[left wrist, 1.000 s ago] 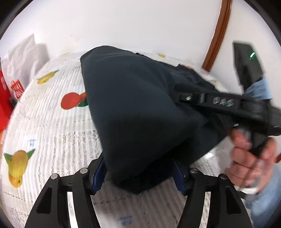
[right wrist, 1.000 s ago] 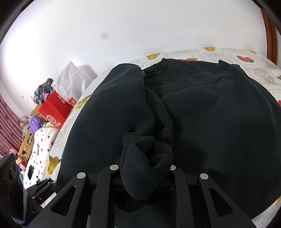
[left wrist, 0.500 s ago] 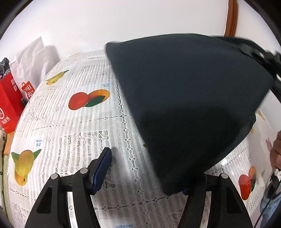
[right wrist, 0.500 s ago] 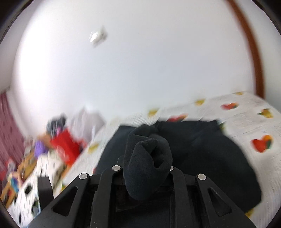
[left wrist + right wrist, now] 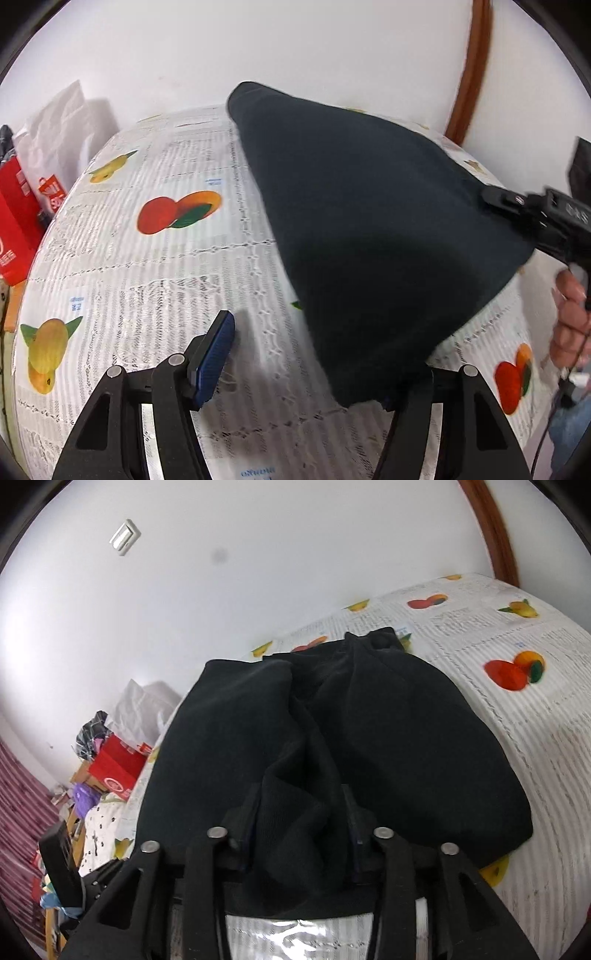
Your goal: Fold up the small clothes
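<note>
Black garment (image 5: pixel 388 738) lay bunched on the fruit-print cloth (image 5: pixel 147 266).
Right gripper (image 5: pixel 297 834) was opening, fabric between its jaws; left gripper (image 5: pixel 306 354) gaped, its right pad hidden under the hem.

You have a fruit-printed tablecloth (image 5: pixel 155 280) covering the desk. Beyond its far left edge stand a red box (image 5: pixel 116 766) and a white bag (image 5: pixel 62 136); a light switch (image 5: pixel 125 537) sits on the wall above.

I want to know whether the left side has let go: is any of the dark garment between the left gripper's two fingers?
No. In the left wrist view the left gripper stands open over bare tablecloth, with the dark garment off to its right.
</note>
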Demonstrator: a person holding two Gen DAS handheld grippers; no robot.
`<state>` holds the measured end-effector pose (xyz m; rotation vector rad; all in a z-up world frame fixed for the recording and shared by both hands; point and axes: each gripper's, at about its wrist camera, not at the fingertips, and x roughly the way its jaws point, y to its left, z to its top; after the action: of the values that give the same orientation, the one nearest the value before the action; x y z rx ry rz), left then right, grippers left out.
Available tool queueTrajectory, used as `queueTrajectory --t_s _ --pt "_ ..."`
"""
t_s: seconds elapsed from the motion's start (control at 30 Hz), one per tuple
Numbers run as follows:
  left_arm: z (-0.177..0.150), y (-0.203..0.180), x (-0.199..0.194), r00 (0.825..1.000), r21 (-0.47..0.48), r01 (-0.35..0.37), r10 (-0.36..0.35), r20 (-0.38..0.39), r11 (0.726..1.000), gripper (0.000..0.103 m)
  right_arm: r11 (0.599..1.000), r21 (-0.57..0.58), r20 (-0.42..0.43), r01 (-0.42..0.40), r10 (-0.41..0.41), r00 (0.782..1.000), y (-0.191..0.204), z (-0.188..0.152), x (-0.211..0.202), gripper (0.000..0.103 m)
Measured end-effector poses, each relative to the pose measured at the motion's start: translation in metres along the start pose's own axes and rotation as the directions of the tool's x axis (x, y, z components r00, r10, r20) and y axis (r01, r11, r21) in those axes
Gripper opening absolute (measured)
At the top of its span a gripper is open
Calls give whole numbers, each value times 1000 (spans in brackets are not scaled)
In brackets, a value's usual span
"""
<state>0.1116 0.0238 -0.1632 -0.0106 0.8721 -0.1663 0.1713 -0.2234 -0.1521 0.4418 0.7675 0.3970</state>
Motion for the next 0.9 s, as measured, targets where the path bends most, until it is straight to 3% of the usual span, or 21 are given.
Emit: queueTrajectory --t_s 0.1,0.23,0.43,0.6,0.63,0.7,0.73,0.8,0.9 --pt "1 -4 -1 999 9 31 -31 -10 999 62 1000 0 -17 -14 14 1000 -3 11 3 47" --pt "5 -11 0 999 17 45 -45 -17 999 62 999 -51 39 19 -17 999 -1 36 -9 50" --pt "14 -24 8 999 42 53 -52 -16 998 62 985 -171 -112 34 -54 992 16 62 39 52" --pt "13 -21 16 998 31 54 -53 -16 998 67 987 -156 -234 44 -80 969 13 59 82 51" --pt "13 -21 17 999 35 49 -49 -15 998 67 986 -160 -238 41 -79 968 13 58 84 49" --pt "13 -24 17 999 46 30 -29 -15 998 67 983 -183 -252 -7 -40 967 17 57 85 22" --pt "13 -25 17 1000 51 21 -20 -14 998 67 977 -212 -247 -19 -34 968 22 58 82 13" --pt "13 -25 17 1000 44 17 -16 -13 999 67 960 -280 -185 -2 -52 981 30 60 72 11" --pt "13 -25 17 1000 35 8 -8 -14 999 67 944 -328 -3 26 -29 1000 36 73 27 9"
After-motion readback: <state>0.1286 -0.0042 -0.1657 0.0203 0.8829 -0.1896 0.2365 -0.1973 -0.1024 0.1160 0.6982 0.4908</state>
